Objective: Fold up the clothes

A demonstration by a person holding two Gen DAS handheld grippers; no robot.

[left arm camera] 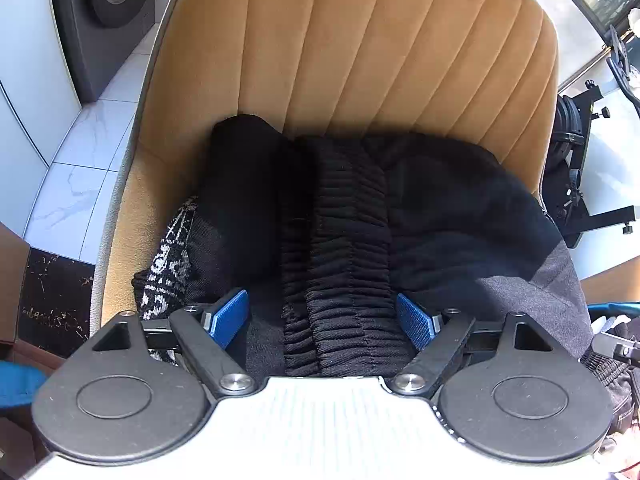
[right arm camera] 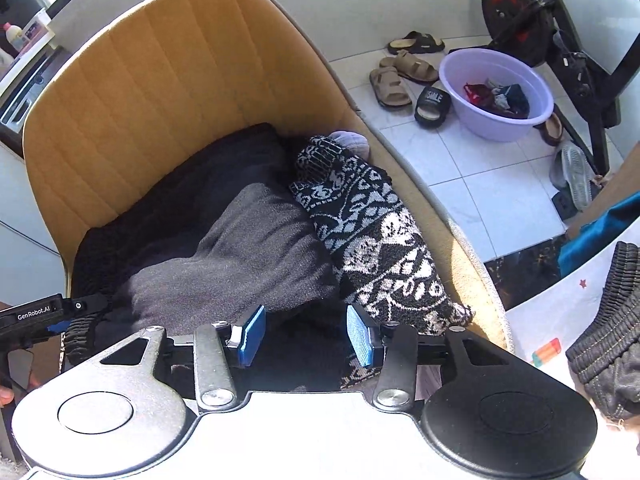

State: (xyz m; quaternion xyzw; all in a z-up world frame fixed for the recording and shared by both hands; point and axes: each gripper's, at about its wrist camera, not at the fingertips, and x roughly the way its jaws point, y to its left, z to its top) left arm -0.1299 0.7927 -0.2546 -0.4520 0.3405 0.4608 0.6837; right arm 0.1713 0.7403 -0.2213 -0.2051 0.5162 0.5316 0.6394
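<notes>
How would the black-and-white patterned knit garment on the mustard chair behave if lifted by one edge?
The black-and-white patterned knit garment would likely drape and unroll, since it lies bunched and soft. Its loose knit may stretch under its own weight. It probably would not slip; the textured yarn should grip the pads.

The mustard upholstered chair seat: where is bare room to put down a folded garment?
Only narrow bare strips: beside the black-and-white patterned knit along the chair rim, and left of the black ribbed garment. The middle is crowded by dark grey cloth.
</notes>
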